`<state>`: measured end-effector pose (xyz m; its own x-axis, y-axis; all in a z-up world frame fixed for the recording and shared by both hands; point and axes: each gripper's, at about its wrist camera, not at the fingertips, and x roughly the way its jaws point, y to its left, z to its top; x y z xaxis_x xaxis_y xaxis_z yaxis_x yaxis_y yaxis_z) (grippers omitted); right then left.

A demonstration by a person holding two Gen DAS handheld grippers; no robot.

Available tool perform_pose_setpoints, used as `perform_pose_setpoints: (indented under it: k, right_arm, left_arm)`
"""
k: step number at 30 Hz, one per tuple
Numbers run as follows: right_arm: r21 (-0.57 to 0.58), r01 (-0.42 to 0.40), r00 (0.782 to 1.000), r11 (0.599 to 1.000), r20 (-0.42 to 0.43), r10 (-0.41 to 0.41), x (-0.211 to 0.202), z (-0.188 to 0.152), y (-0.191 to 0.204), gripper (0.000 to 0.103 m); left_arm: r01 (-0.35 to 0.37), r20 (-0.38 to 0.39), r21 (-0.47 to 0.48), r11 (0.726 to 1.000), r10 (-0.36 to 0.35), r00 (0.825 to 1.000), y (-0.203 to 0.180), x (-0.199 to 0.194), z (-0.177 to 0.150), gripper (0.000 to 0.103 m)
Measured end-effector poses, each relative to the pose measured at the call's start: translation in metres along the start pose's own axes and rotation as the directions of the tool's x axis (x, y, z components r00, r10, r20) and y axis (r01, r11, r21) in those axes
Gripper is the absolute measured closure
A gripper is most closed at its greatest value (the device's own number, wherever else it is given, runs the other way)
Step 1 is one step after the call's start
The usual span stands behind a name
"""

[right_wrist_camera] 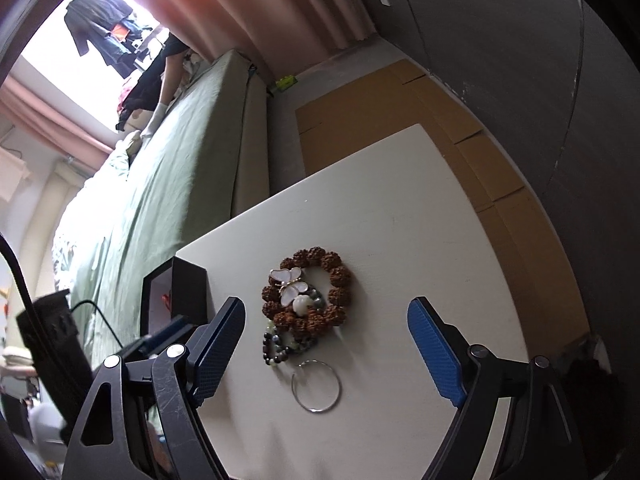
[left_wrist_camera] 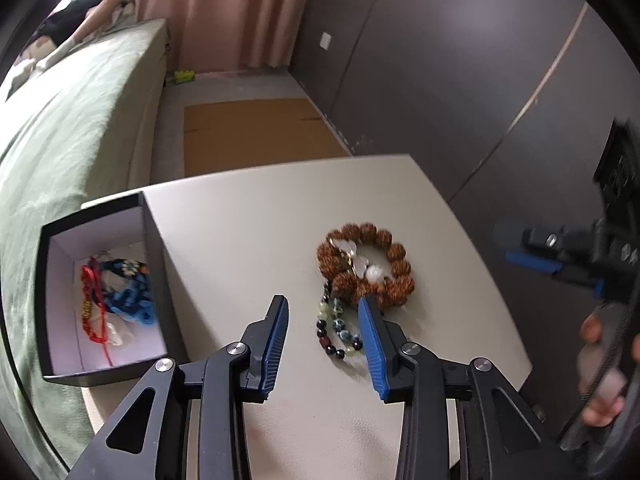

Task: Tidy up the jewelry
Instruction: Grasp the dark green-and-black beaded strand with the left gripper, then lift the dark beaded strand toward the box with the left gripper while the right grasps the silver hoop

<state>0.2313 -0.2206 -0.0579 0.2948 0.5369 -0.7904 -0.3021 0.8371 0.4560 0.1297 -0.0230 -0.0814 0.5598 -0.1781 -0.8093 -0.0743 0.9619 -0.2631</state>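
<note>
A brown seed-bead bracelet (left_wrist_camera: 396, 258) lies on the white table (left_wrist_camera: 248, 232) with a white butterfly pendant (left_wrist_camera: 362, 260) on top and a dark mixed-bead bracelet (left_wrist_camera: 338, 332) beside it. My left gripper (left_wrist_camera: 323, 308) is open and empty just above the table, its right finger next to the bead bracelets. A black box (left_wrist_camera: 154, 240) at the left holds red and blue jewelry (left_wrist_camera: 120, 296). In the right wrist view my right gripper (right_wrist_camera: 326, 314) is open and empty above the same pile (right_wrist_camera: 336, 276), the butterfly pendant (right_wrist_camera: 290, 284) and a silver ring (right_wrist_camera: 316, 386).
A bed with a green cover (left_wrist_camera: 68, 128) runs along the table's left side. Cardboard sheets (left_wrist_camera: 248, 132) lie on the floor beyond the table. A dark wall (left_wrist_camera: 440, 60) stands at the right. The right gripper (left_wrist_camera: 560, 260) shows blurred at the table's right edge.
</note>
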Motion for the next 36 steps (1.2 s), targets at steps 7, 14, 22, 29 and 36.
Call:
perform_pose_setpoints:
  k: [7,14,22,29,36]
  right_arm:
    - [-0.005,0.006,1.0,1.0,-0.028,-0.006,-0.002,-0.001,-0.013,0.018]
    - [-0.009,0.036,0.996,0.999,-0.084,-0.037,0.005,-0.006,-0.028,0.021]
    - [-0.04,0.037,0.994,0.999,-0.103,-0.041,0.007,-0.01,-0.024,0.022]
    - [-0.086,0.046,0.989,0.995,-0.138,-0.057,0.019,-0.014,-0.013,0.027]
    - [-0.173,0.063,0.976,0.983,-0.197,-0.097,0.041,-0.026,0.007,0.042]
  left_arm:
    - [0.007,-0.068,0.074,0.997,-0.002,0.998,-0.023,0.026,-0.01,0.073]
    - [-0.01,-0.136,0.132,0.991,0.028,0.99,-0.037,0.055,-0.019,0.075]
    - [-0.024,-0.149,0.106,0.994,0.04,0.988,-0.03,0.061,-0.018,0.093]
    - [0.006,-0.05,0.057,0.998,-0.003,0.999,-0.017,0.024,-0.007,0.093]
    - [0.033,0.034,-0.02,0.999,-0.032,0.999,0.009,-0.012,0.003,0.093]
